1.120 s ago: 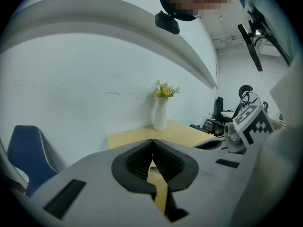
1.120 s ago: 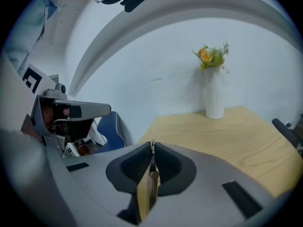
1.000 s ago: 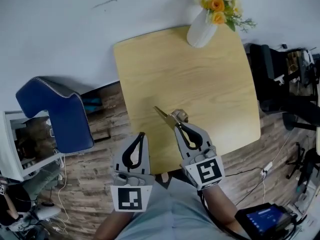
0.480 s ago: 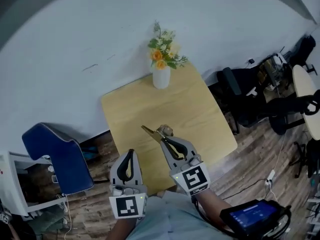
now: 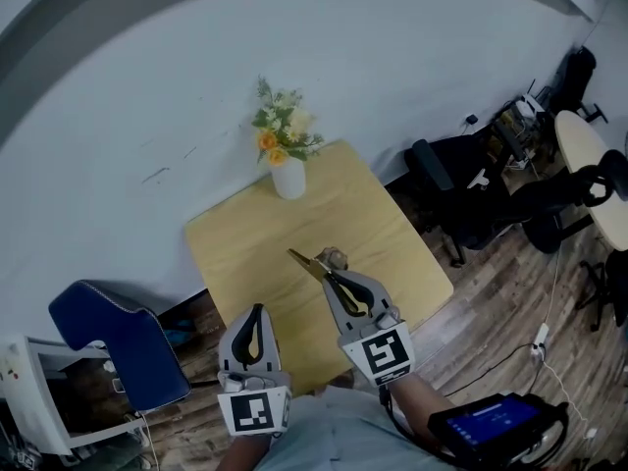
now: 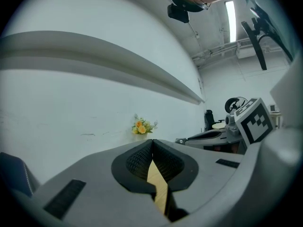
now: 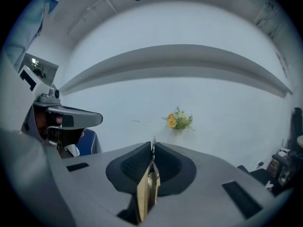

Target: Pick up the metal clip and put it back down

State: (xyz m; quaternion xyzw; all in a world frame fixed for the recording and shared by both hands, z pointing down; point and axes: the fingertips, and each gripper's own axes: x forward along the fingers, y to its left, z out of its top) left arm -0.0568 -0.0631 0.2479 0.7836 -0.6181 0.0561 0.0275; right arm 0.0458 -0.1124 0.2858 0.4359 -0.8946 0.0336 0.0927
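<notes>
The metal clip (image 5: pixel 316 262), brass-coloured with a pointed end, is held above the wooden table (image 5: pixel 245 253) by my right gripper (image 5: pixel 334 272), which is shut on it. In the right gripper view the clip (image 7: pixel 148 188) shows as a thin gold strip pinched between the dark pads (image 7: pixel 132 167). My left gripper (image 5: pixel 256 312) hangs at the table's near edge, shut and holding nothing; in its own view the left gripper (image 6: pixel 152 145) has its pads pressed together with only the table showing in the gap behind them.
A white vase of yellow flowers (image 5: pixel 286 161) stands at the table's far edge by the wall. A blue chair (image 5: pixel 118 346) is at the left. Black office chairs (image 5: pixel 461 199) and a round table (image 5: pixel 586 145) stand at the right. Wood floor surrounds the table.
Both grippers have risen with the head, so the table looks smaller and further off. The right gripper still grips the clip; the left stays shut.
</notes>
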